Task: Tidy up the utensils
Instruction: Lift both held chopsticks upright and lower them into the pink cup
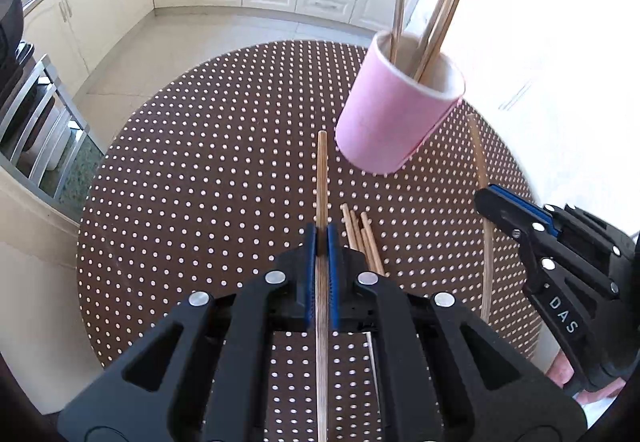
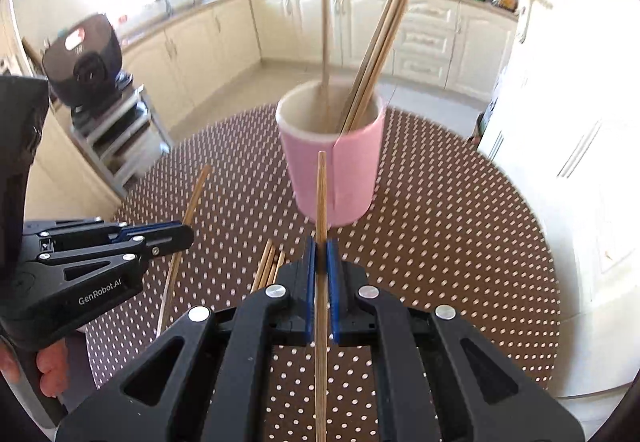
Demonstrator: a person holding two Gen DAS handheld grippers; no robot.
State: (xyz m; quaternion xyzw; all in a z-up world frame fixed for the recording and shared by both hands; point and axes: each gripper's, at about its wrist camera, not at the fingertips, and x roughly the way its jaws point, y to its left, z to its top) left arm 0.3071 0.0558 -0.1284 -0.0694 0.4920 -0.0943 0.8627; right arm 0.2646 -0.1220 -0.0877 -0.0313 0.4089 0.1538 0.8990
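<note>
**Two sticks gripped, cup waiting**

Each gripper has its fingers closed narrow on one stick. The left gripper (image 1: 321, 238) holds its stick (image 1: 322, 178) running along the fingers and out past the tips, probably so the end leads into the cup (image 1: 394, 114). The right gripper (image 2: 321, 252) holds its own stick (image 2: 321, 194) likewise, aimed at the cup, which stands mid-table toward the far edge with several sticks upright inside. A loose bundle (image 1: 362, 238) lies on the table (image 1: 200, 182) near the near edge, still to sort.

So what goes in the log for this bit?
left gripper: shut on chopstick | right gripper: shut on second chopstick | pink cup: partly filled
</note>
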